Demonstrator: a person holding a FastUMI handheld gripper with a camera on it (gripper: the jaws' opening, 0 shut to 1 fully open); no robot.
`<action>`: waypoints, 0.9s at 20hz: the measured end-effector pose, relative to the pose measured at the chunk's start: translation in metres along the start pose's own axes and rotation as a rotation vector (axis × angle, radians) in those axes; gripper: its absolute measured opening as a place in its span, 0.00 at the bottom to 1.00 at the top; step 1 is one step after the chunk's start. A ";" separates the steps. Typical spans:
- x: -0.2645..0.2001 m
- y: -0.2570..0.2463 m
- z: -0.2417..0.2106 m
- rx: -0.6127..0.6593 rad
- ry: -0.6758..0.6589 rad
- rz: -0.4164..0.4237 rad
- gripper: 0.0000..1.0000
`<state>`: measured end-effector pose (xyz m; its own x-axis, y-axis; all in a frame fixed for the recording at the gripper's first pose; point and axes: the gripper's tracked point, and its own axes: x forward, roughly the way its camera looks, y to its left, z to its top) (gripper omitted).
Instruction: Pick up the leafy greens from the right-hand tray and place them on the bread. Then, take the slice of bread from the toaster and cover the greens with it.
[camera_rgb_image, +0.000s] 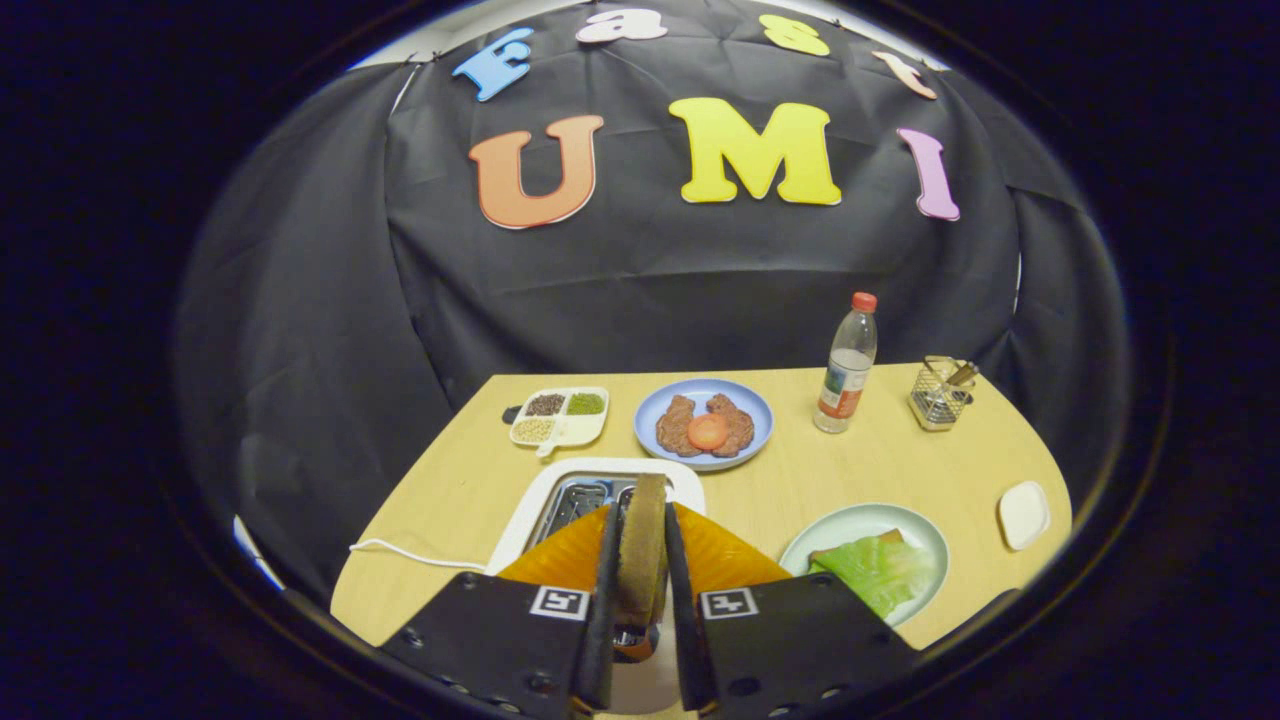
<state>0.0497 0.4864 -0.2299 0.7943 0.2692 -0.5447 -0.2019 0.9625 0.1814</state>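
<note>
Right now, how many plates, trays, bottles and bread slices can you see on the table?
Plates: 2, the blue plate with meat and the green plate with greens.
Trays: 1, the snack tray.
Bottles: 1, the bottle.
Bread slices: 2, one slice gripped in the gripper above the toaster, one under the greens.
Total: 6.

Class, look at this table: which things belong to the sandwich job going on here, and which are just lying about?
Part of the job: bread slice clamped upright between the gripper fingers; toaster beneath it; green plate with the leafy greens on bread.

Just lying about: blue plate of meat and tomato; divided seed tray; water bottle; wire basket; small white dish.
</note>
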 end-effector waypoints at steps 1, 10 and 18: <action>-0.001 0.001 0.001 0.003 0.004 0.003 0.21; -0.035 0.014 0.031 0.013 -0.042 0.088 0.08; -0.102 -0.026 0.092 0.041 -0.173 0.140 0.08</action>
<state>0.0262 0.4306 -0.1036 0.8473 0.3868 -0.3639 -0.2962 0.9129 0.2808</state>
